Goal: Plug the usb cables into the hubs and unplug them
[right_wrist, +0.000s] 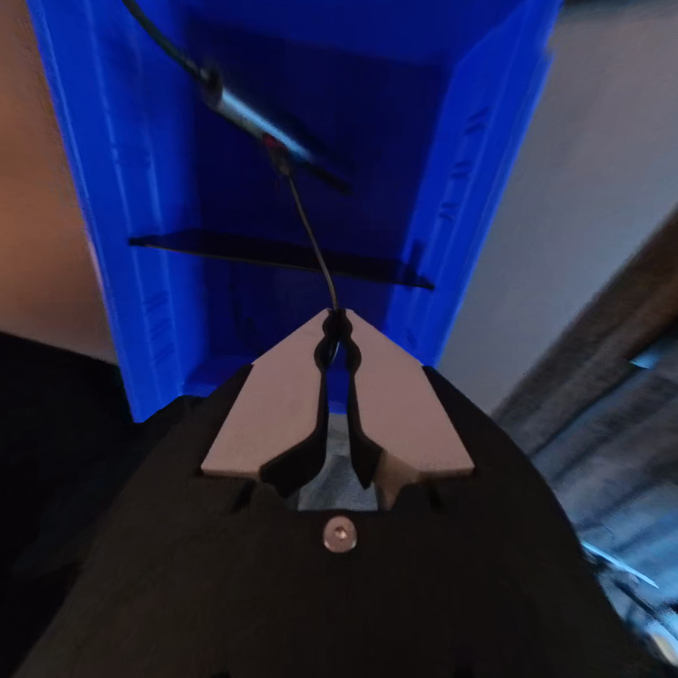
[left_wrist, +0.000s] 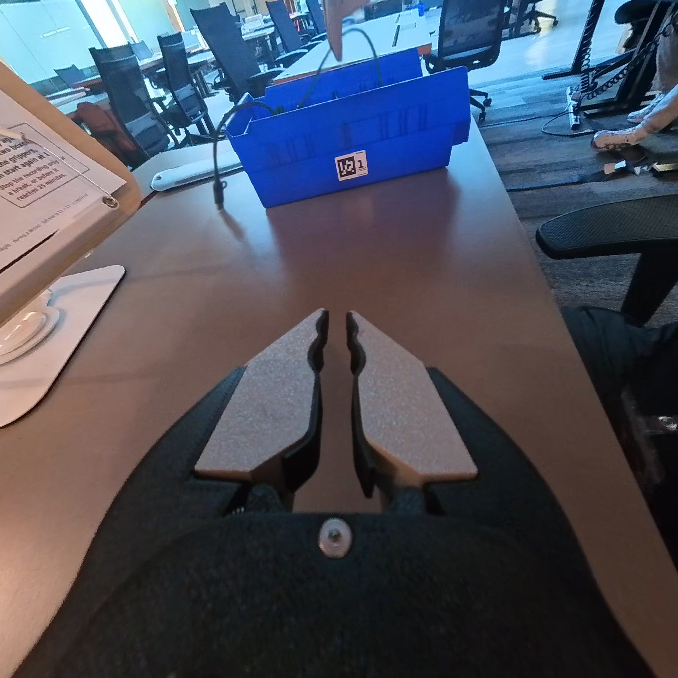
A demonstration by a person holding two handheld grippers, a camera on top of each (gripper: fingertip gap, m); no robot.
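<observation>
In the left wrist view, a blue bin stands on the brown table ahead of my left gripper, which hovers low over the table, empty, its jaws a narrow gap apart. A black usb cable hangs over the bin's left wall, its plug just above the table. My right gripper is above the bin. In the right wrist view it points down into the bin, shut on a thin black cable that runs to a silver hub inside. The view is blurred.
A black divider crosses the bin. At the left stand a monitor's white base and a printed sheet. A white flat object lies left of the bin. A chair armrest is beyond the table's right edge. The gap from one gripper's tips to the other's is roughly 45 cm. The monitor's white base lies some 35 cm from my left tips, 50 cm from my right tips.
</observation>
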